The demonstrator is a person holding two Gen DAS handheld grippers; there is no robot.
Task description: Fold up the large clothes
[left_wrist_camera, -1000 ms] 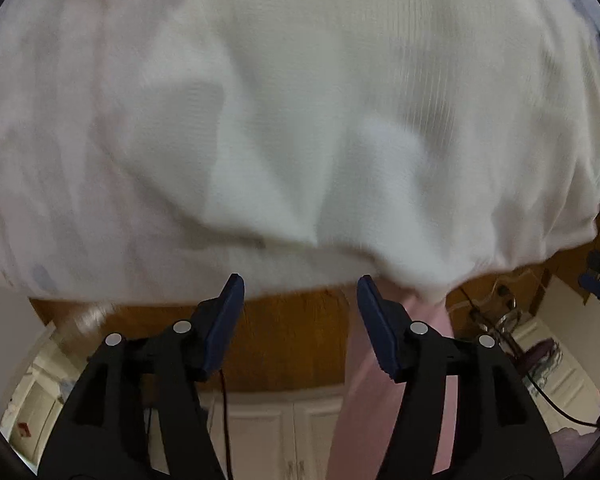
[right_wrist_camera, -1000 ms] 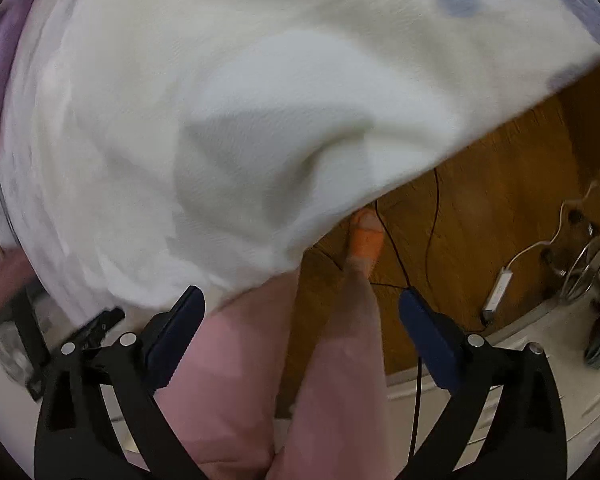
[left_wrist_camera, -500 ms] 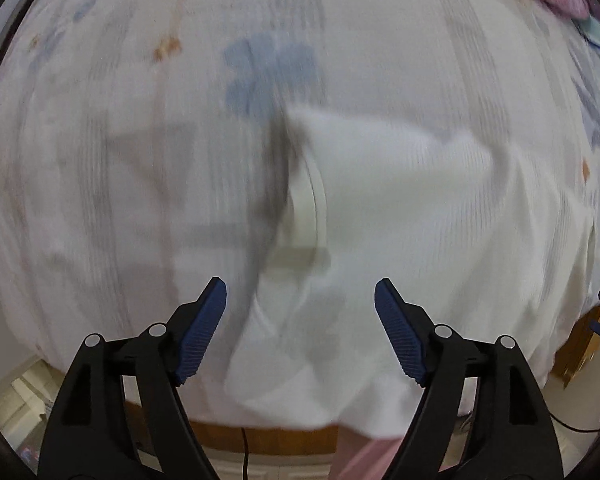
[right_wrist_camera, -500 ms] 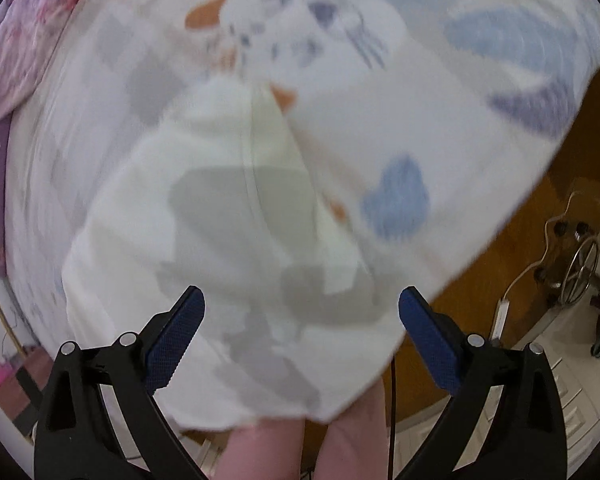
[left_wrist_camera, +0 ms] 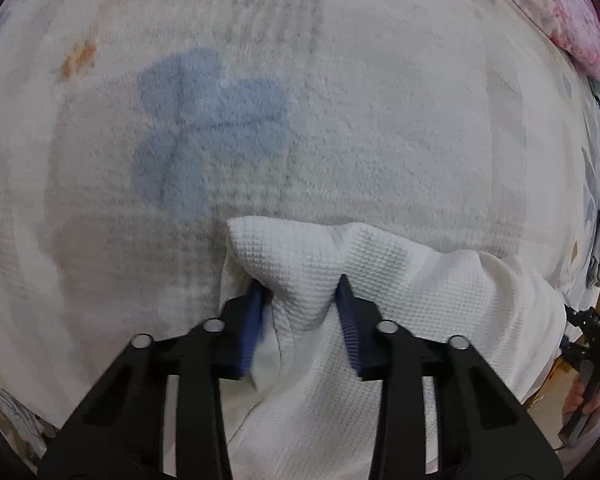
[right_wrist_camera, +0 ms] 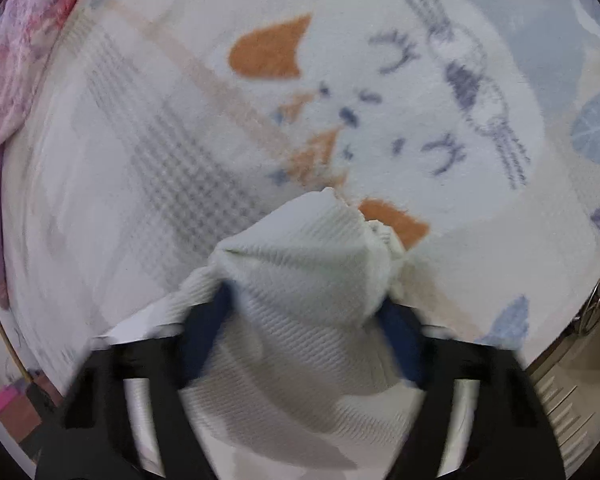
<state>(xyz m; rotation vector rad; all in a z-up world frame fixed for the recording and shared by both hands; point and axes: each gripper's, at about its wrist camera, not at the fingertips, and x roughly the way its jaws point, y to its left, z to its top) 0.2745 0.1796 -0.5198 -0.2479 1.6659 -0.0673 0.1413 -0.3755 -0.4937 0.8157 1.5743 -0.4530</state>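
- The left claw [left_wrist_camera: 300,288] is clenched on a bunched fold of the white waffle-knit garment [left_wrist_camera: 400,280]; its blue pads [left_wrist_camera: 346,316] press the cloth from both sides, and the jaws have just been closing with the cloth between them.
- The right claw [right_wrist_camera: 306,300] grasps another bunch of the same garment [right_wrist_camera: 300,280]; its blue pads [right_wrist_camera: 208,328] are sunk into the cloth on either side, and these jaws too have just been closing on it. This view is motion-blurred near the claw.
- The garment lies at the near edge of the bed, on a fleece blanket [left_wrist_camera: 340,100]. In the left view it spreads from the claw to the right and toward the near edge; in the right view it rises in a peak between the fingers.
- The blanket is pale, with a blue flower [left_wrist_camera: 204,132] in the left view, and orange patches [right_wrist_camera: 268,52] and a drawn animal face with whiskers [right_wrist_camera: 480,92] in the right view.
- A pink floral quilt [right_wrist_camera: 16,60] lies at the far left of the right view, and at the far right of the left view.
- At the right edge of the left view the other claw's black body [left_wrist_camera: 592,340] shows, with a hand [left_wrist_camera: 580,400] gripping it.
- No brand, label or readable writing shows on any cloth or on the claws.
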